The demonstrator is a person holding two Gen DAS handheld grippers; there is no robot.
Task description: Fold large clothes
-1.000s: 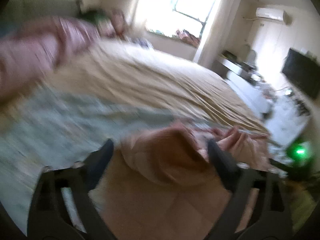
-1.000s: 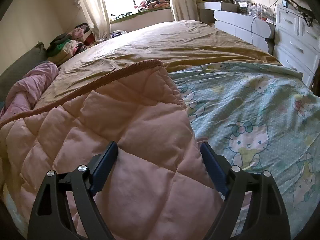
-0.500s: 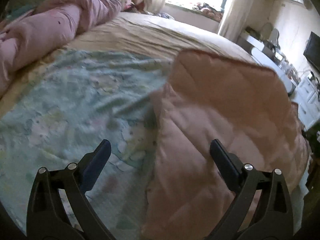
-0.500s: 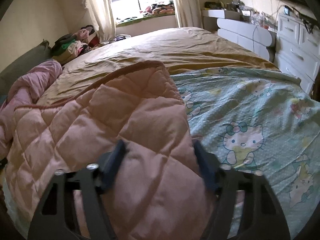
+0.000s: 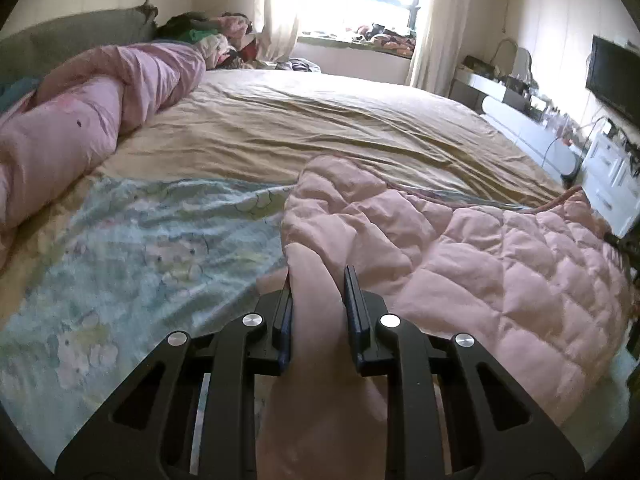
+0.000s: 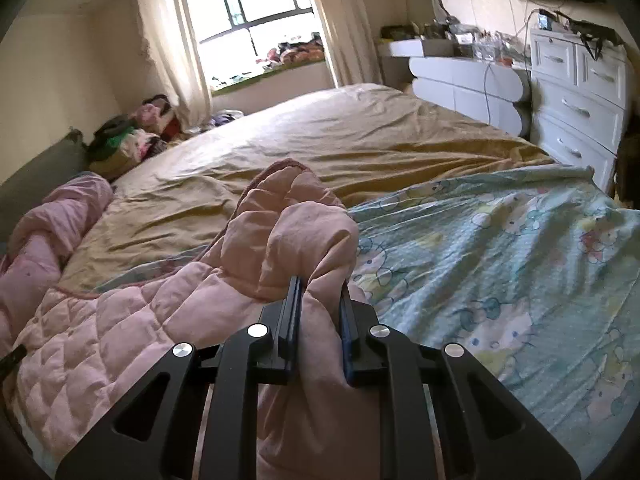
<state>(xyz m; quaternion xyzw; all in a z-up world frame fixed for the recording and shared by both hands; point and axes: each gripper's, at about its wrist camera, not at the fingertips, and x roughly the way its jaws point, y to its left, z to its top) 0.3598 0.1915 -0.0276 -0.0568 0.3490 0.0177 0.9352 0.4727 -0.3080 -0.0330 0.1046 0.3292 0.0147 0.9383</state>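
Note:
A pink quilted blanket lies bunched on the near part of the bed, over a light blue cartoon-print sheet. My left gripper is shut on a thick fold of its left edge. In the right wrist view the same pink blanket spreads to the left, and my right gripper is shut on a bunched fold at its right edge, beside the blue sheet. Both folds bulge up between the fingers.
A tan bedspread covers the far half of the bed. A rolled pink duvet lies along the left side by the grey headboard. White drawers and a TV stand on the right. Clothes are piled by the window.
Both grippers were open over the flat blanket; both have now closed on folds of it. The blanket has gone from spread flat to bunched and wrinkled.

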